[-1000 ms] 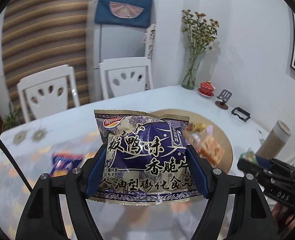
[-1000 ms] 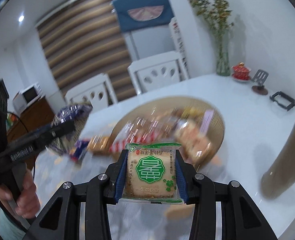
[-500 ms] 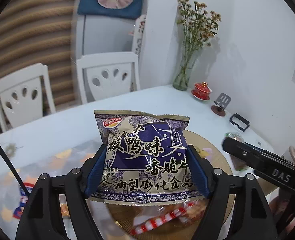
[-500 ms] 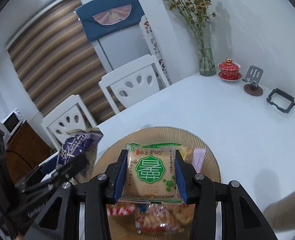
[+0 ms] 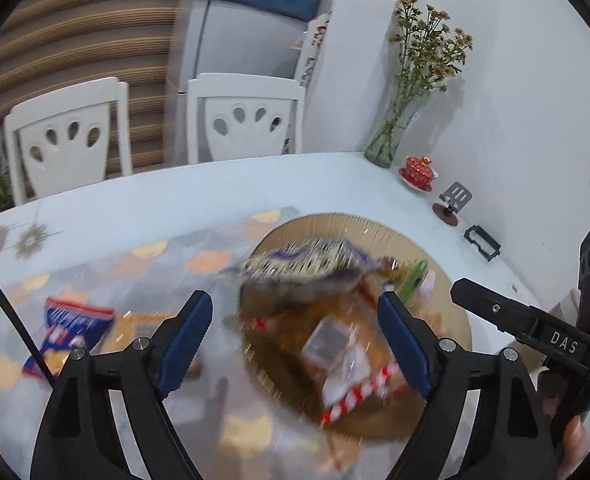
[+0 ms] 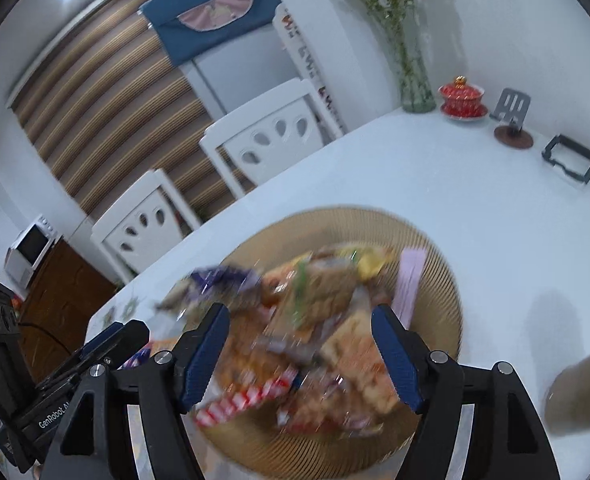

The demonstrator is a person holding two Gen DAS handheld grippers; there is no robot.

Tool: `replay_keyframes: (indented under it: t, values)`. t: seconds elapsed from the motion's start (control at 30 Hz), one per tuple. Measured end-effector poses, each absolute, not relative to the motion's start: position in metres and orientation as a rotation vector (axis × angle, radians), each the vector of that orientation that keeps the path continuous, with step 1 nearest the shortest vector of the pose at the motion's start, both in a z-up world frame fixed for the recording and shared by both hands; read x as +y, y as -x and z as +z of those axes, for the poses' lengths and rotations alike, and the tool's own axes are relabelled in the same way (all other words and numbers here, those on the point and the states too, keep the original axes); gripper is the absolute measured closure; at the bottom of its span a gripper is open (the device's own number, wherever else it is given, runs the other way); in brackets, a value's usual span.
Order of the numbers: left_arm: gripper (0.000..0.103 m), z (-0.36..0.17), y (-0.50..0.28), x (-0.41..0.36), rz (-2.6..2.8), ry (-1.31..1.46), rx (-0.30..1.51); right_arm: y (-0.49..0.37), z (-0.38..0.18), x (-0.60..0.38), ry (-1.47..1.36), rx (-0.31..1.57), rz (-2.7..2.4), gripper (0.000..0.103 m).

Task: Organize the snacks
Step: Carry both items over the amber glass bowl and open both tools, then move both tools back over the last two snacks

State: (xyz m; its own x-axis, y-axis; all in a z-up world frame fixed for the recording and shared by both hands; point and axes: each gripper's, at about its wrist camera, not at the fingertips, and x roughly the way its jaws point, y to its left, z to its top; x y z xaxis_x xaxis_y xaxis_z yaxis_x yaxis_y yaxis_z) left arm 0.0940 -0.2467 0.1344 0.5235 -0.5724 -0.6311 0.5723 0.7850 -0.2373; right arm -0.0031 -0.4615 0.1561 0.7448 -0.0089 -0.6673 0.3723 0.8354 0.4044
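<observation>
Both grippers, left [image 5: 293,336] and right [image 6: 301,350], hover with fingers wide and empty above the woven tray [image 6: 435,240], where most snacks are piled, while one blue packet [image 5: 69,330] waits on the surface [image 5: 175,208].

A round tray [image 6: 435,240] sits on the table [image 6: 475,200] with a pile of snacks [image 6: 327,320] in it. One snack bag [image 5: 71,332] lies on the table, left of the tray. A vase [image 5: 387,140], a cup [image 5: 417,168] and two chairs [image 5: 243,116] stand at the far side.
</observation>
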Motion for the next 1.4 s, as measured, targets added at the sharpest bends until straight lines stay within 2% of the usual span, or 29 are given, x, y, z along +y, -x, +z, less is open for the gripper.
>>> replay_keyframes:
  t: [0.43,0.63,0.8,0.97,1.3,1.4]
  values:
    - [0.019,0.091,-0.003,-0.097,-0.38,-0.014,0.774,0.052,0.162,-0.359,-0.342,0.738,0.026,0.031]
    - [0.019,0.046,0.008,-0.035,-0.22,0.001,0.844,0.048,0.13,-0.286,-0.217,0.812,0.148,0.03]
    - [0.019,0.022,0.007,-0.022,-0.135,-0.037,0.817,0.036,0.083,-0.243,-0.118,0.842,0.145,0.03]
    - [0.019,0.021,0.007,-0.024,-0.155,-0.053,0.809,0.029,0.043,-0.235,-0.105,0.879,0.132,0.03]
    - [0.019,0.013,0.0,0.0,-0.198,0.12,0.877,0.02,0.036,-0.238,-0.11,0.91,0.106,0.026]
    - [0.019,0.012,-0.001,0.007,-0.21,0.177,0.881,0.019,0.035,-0.235,-0.094,0.92,0.108,0.021]
